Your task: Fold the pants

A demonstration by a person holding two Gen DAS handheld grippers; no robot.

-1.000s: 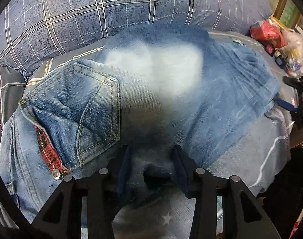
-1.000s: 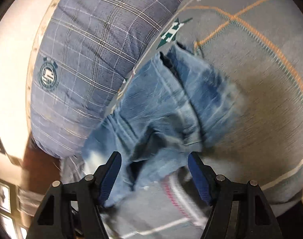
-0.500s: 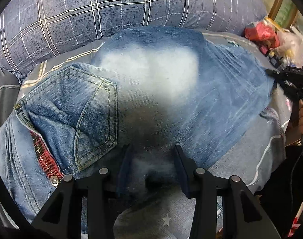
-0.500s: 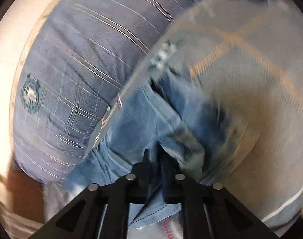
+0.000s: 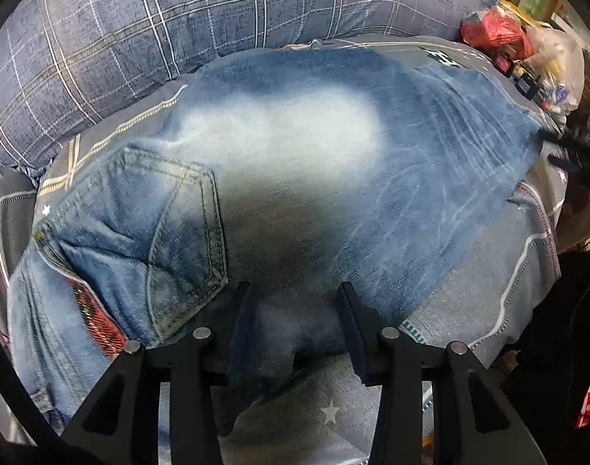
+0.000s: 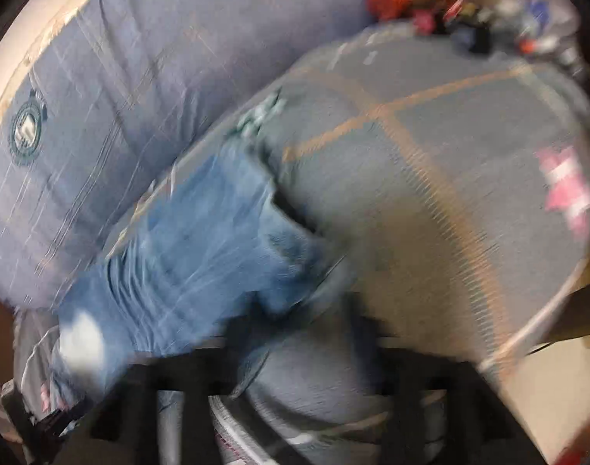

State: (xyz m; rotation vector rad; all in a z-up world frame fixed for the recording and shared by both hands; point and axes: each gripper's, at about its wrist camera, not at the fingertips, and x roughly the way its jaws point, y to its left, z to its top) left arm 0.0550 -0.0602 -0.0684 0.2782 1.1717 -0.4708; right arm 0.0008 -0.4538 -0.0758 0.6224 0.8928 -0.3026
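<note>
The main risk was the fold slipping: the left hand-held gripper [image 5: 295, 321] stood half-open with a hump of denim bunched between its pads, and whether they truly pinched it could not be told, so a pull might have let the cloth slide out. The right hand-held gripper [image 6: 306, 333] was opening, jaws well apart in a blurred view; the leg end lay just ahead of them, seemingly free, and could have sagged out of line. The jeans [image 5: 295, 162] lay spread on the bed [image 5: 488, 310] below a plaid pillow [image 5: 178, 19], back pocket [image 5: 171, 232] to the left of the left gripper.
</note>
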